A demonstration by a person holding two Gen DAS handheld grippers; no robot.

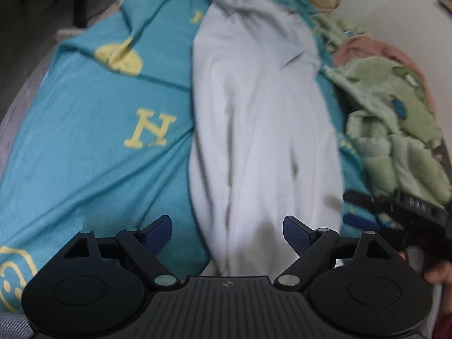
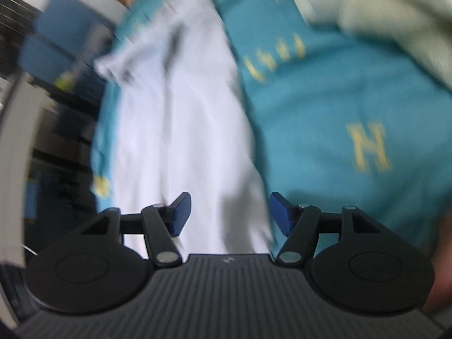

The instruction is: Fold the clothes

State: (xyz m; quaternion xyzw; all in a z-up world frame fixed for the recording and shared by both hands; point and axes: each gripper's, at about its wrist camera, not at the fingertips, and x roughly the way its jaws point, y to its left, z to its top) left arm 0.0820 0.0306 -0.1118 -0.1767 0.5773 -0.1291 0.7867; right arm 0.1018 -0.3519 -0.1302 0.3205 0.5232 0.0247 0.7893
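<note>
A white garment [image 1: 262, 113], gathered into a long narrow strip, lies along a teal sheet [image 1: 99, 155] printed with yellow letters. My left gripper [image 1: 227, 223] hovers open over the strip's near end, with its blue pads on either side of the cloth and not touching it. In the right wrist view, the same white garment [image 2: 180, 127] runs away from my right gripper [image 2: 229, 200]. That gripper is open above the near end, and nothing is pinched. The right gripper [image 1: 354, 207] also shows at the right edge of the left wrist view, just off the strip.
A green plush blanket [image 1: 395, 107] and a pink cloth [image 1: 367, 48] are heaped to the right of the garment. The teal sheet [image 2: 325, 113] spreads out on both sides of the strip. A blue chair [image 2: 65, 42] and dark floor lie beyond the bed's edge. A person's hand [image 1: 440, 274] holds the right gripper.
</note>
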